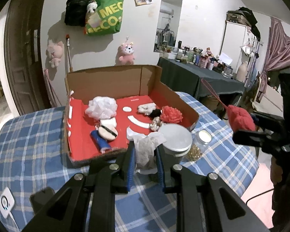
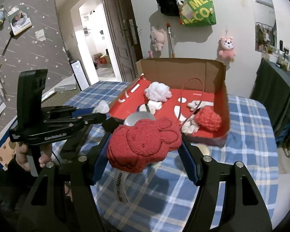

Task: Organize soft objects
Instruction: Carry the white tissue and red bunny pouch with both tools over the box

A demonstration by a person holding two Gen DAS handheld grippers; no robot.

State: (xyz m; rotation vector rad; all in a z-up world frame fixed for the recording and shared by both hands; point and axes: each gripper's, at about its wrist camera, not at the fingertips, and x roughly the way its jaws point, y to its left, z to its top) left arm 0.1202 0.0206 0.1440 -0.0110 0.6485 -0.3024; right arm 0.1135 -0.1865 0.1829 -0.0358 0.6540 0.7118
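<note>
Both hands carry soft items toward the box [image 1: 154, 89], so the step in hand looks like the delivery leg of a two-handed sort. The left gripper [image 1: 145, 154] has its fingers drawn narrow on a pale mesh pouch [image 1: 145, 150], held above the checked cloth [image 1: 29, 135] just short of the box's near edge. The right gripper [image 2: 145, 152] has its fingers part-way apart, clamped on a red plush [image 2: 143, 143] with a stitched rabbit outline; its cord loop [image 2: 191, 89] arches up over the box. Inside the box lie a white puff [image 1: 101, 106], a red knit flower [image 1: 171, 114], some scrunchies [image 1: 147, 109] and a blue roll [image 1: 99, 140]. The next move, I judge, calls for bringing each gripper over a free patch of the red floor, clear of the round tin [image 1: 176, 138] beside the box, before letting go. The plush hides much of the tin and the box's near wall in the right view; the label under the plush is cut off, and the small pieces beside the flower are too tangled to name.
</note>
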